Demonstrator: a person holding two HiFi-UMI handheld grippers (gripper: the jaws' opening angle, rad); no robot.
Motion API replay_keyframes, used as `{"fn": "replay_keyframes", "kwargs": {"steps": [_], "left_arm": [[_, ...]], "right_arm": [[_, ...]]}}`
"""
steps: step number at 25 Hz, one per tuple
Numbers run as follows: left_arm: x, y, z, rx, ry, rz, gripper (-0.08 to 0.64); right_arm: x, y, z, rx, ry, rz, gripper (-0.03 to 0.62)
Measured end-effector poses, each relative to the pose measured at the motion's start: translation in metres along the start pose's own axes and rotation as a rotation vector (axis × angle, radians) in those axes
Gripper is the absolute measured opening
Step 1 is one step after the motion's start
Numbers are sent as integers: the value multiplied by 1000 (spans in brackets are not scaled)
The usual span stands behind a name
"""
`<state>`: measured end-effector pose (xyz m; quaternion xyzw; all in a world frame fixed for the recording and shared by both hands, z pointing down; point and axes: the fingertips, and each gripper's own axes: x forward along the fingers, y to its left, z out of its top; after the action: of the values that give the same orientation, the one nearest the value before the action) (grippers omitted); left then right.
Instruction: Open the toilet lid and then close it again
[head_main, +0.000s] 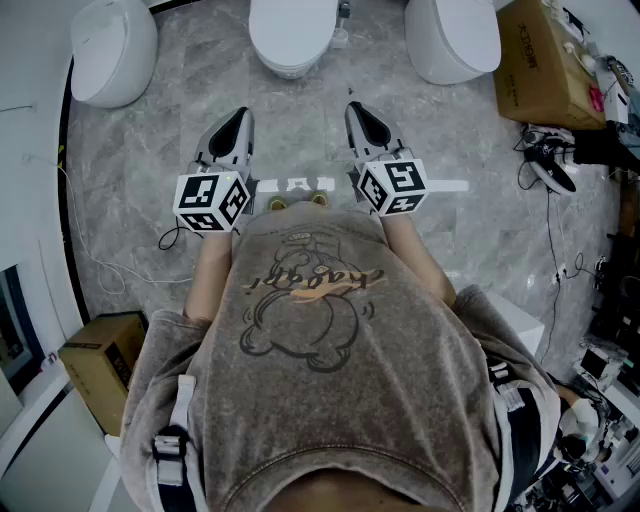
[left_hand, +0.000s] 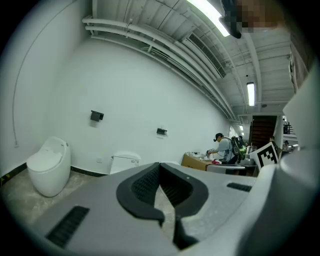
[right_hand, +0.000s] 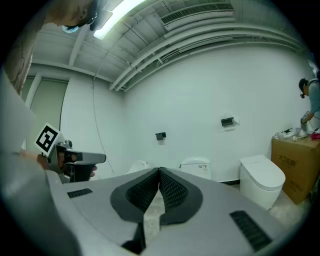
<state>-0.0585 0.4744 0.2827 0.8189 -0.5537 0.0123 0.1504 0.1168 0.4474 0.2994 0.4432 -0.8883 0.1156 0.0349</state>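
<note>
Left gripper (head_main: 238, 114) and right gripper (head_main: 356, 108): both clenched, jaws together on nothing, held side by side and nearly level above the floor (head_main: 300, 140), well short of the toilets. Middle toilet (head_main: 285, 68) stands straight ahead against the wall, its lid (head_main: 292, 25) down. Left toilet (head_main: 115, 50) and right toilet (head_main: 455, 38) flank it, their lids also down. Box (head_main: 545, 65) stands right of the right toilet. Shoes (head_main: 548, 165) lie near the box, toward the person.
</note>
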Motion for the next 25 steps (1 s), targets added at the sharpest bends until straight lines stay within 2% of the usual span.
{"fn": "replay_keyframes", "kwargs": {"steps": [7,15,25], "left_arm": [[21,-3,-11,4,18,19,9],[59,13,-27,-6,43,37,9],[162,83,-33,-10,104,-3,9]], "right_arm": [[6,-20,-1,20,-9,34,28],[42,-45,-24,19,51,77,28],[150,-91,-30,46,63,48,28]]}}
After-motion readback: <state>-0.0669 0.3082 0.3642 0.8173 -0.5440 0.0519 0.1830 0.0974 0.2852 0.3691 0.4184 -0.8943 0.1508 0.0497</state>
